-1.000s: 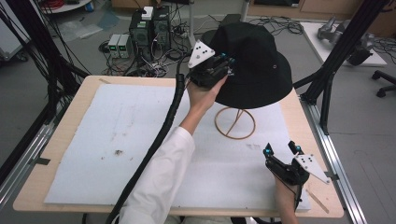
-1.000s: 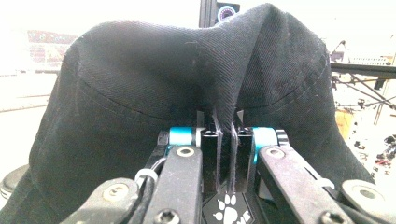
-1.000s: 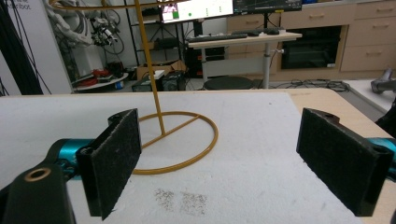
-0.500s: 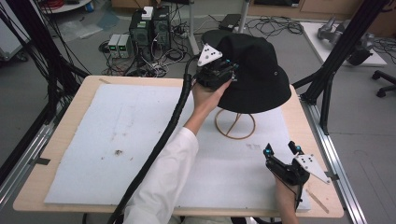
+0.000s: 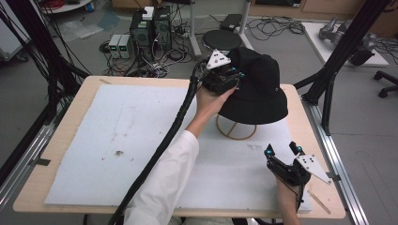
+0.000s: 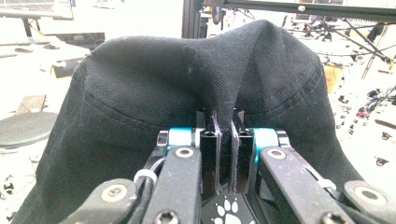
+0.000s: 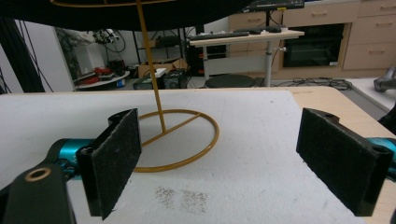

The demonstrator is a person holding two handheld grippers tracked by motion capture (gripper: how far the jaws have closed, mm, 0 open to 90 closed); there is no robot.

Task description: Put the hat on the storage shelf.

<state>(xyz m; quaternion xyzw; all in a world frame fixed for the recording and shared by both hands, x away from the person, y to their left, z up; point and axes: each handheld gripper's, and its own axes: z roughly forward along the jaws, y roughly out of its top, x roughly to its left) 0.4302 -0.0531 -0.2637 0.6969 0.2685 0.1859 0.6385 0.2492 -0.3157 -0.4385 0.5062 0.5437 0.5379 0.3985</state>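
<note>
Evenly lit from overhead in the high view, soft shadows only, slightly soft focus. Blown-out white background behind the black hat [image 6: 196, 79] in the left gripper view. Blurred near pads [image 7: 116, 158] at lower frame in the right gripper view.

A white mat [image 5: 141, 140] covers most of the wooden tabletop [image 5: 84, 91], with a small dark speck [image 5: 118, 153] toward its left edge. Beyond the far edge, computer boxes [image 5: 150, 26], tangled cables [image 5: 272, 26] and a round stool [image 5: 224, 40] sit on the floor.

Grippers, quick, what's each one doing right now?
Left gripper: shut on the black fabric bucket hat.
Right gripper: open, holding nothing.
</note>
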